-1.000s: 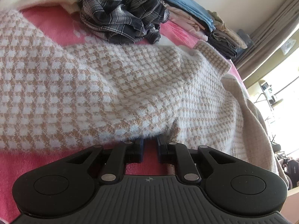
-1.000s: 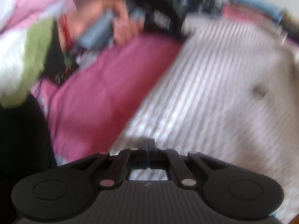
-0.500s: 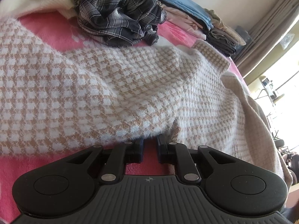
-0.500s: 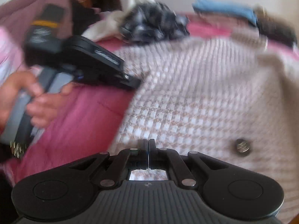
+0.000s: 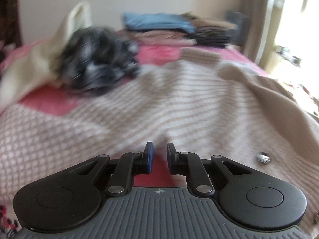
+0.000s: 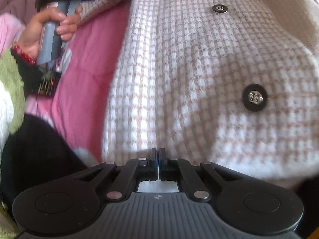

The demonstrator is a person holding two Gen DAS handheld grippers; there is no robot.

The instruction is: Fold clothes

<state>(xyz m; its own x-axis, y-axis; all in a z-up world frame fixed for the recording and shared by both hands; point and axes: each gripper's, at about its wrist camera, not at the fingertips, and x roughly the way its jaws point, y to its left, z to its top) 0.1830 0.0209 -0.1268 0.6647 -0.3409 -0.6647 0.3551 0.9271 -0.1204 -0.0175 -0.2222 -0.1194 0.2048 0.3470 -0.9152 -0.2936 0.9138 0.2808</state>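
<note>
In the left wrist view the left gripper [image 5: 158,155] sits at six o'clock, its black jaws with blue pads standing a little apart; the hem of the checked cardigan [image 5: 179,107] lies right at their tips, but whether cloth is pinched between them I cannot tell. The cardigan is a fuzzy knit in small tan-and-white checks, spread wide over the pink bed cover [image 5: 159,52], with a plain beige lining turned up at three o'clock and a dark metal-centred button [image 5: 262,158] at four o'clock. Further off, at ten o'clock, a crumpled dark plaid shirt [image 5: 99,59] lies beside a cream garment [image 5: 49,59]. At twelve to one o'clock, against the wall, is a stack of folded clothes [image 5: 179,27], blue on top, tan and dark below.

In the right wrist view the right gripper [image 6: 158,160] points steeply down, jaws closed tight together at the cardigan's near edge; the cloth bulges just over them, though a grip on it cannot be made out. Two round black buttons show, one [image 6: 255,97] at three o'clock, another [image 6: 220,8] at one o'clock. At ten o'clock the person's left hand [image 6: 45,29], a red bead bracelet [image 6: 23,54] at the wrist, wraps a grey handle. Lettering on the black block above it is too blurred to read.
</note>
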